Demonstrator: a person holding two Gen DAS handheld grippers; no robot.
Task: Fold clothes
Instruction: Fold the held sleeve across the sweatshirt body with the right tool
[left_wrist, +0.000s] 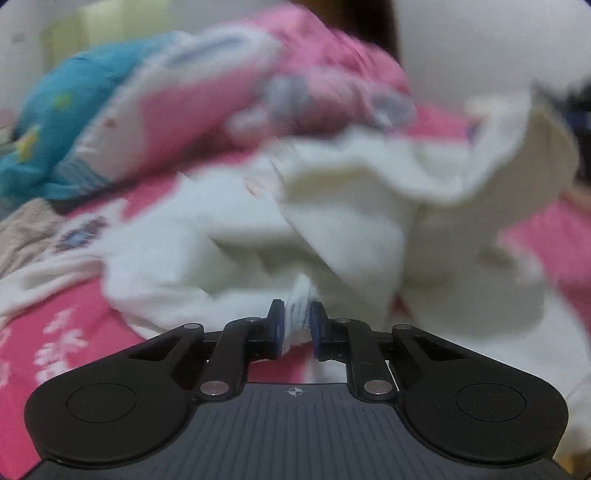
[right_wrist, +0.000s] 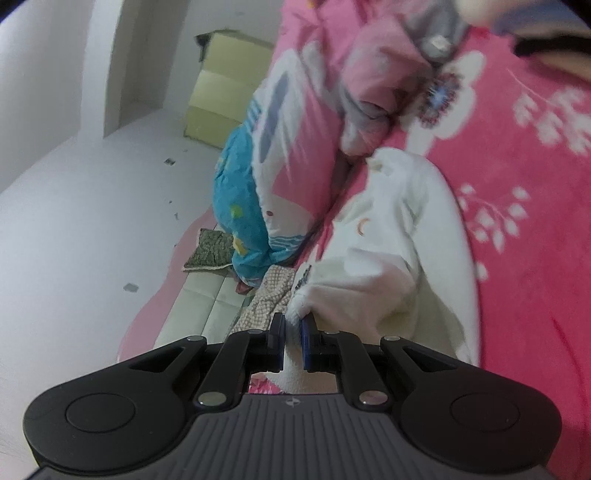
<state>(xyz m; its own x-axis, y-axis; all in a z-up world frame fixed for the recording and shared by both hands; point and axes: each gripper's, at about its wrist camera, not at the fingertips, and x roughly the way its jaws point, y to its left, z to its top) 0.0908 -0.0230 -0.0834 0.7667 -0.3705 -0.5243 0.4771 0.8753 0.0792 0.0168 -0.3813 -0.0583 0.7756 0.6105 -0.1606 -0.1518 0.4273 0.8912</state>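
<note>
A white fleece garment (left_wrist: 332, 206) lies bunched on a pink flowered bed cover (left_wrist: 66, 332). In the left wrist view, my left gripper (left_wrist: 297, 321) is shut on a ribbed white edge of that garment, pinched between its blue pads. The picture there is blurred. In the right wrist view, the same white garment (right_wrist: 388, 258) stretches across the pink cover (right_wrist: 535, 221), a small crescent mark on its front. My right gripper (right_wrist: 293, 325) is shut on another edge of the garment, cloth showing between its pads.
A pink and white pillow (right_wrist: 295, 147) and a blue quilt (right_wrist: 236, 221) lie at the bed's far side. A pink-grey garment (right_wrist: 380, 85), a checked beige cloth (right_wrist: 266, 295) and a green cushion (right_wrist: 210, 251) are nearby. A white wall (right_wrist: 74, 184) and yellow-green boxes (right_wrist: 221, 92) stand behind.
</note>
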